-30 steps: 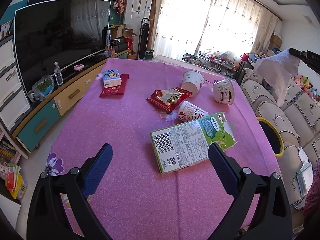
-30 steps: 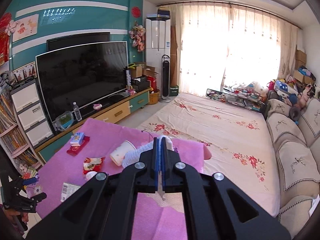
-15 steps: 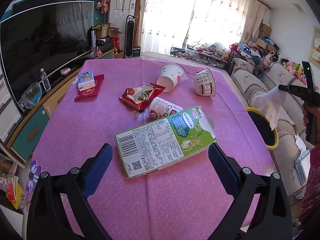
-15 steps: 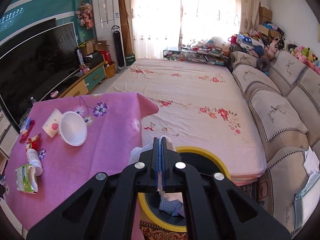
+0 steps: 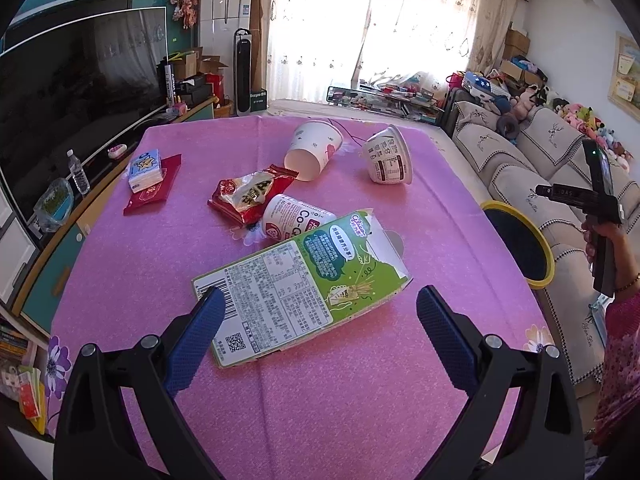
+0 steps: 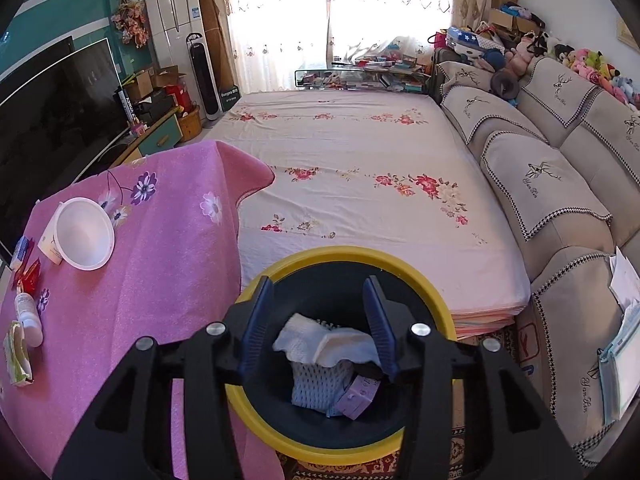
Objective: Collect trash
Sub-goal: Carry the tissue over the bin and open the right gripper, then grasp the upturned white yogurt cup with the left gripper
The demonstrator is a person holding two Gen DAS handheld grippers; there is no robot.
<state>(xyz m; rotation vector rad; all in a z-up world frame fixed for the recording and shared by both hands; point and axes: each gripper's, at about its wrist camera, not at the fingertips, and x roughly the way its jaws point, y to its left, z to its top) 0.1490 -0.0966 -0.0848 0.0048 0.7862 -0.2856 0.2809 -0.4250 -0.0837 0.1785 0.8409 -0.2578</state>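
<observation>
My right gripper (image 6: 318,308) is open and empty, right above the yellow-rimmed trash bin (image 6: 436,304). A white tissue (image 6: 320,344) lies in the bin on a white foam net and a purple scrap. My left gripper (image 5: 320,316) is open low over the pink table, its fingers either side of a flat green-and-white carton (image 5: 300,284). Beyond the carton lie a Co-Co cup (image 5: 296,220), a red snack wrapper (image 5: 244,196), a paper cup (image 5: 312,152) and a white tub (image 5: 388,160). The bin (image 5: 548,256) stands off the table's right edge.
A tissue pack (image 5: 146,166) on a red packet lies at the table's left. A TV and cabinet (image 5: 72,92) run along the left wall. A sofa (image 6: 560,184) lines the right side, with a low flowered bed (image 6: 360,168) beyond the bin.
My right gripper has opened and dropped the tissue into the bin. My left gripper has moved closer to the carton, which now lies between its fingers.
</observation>
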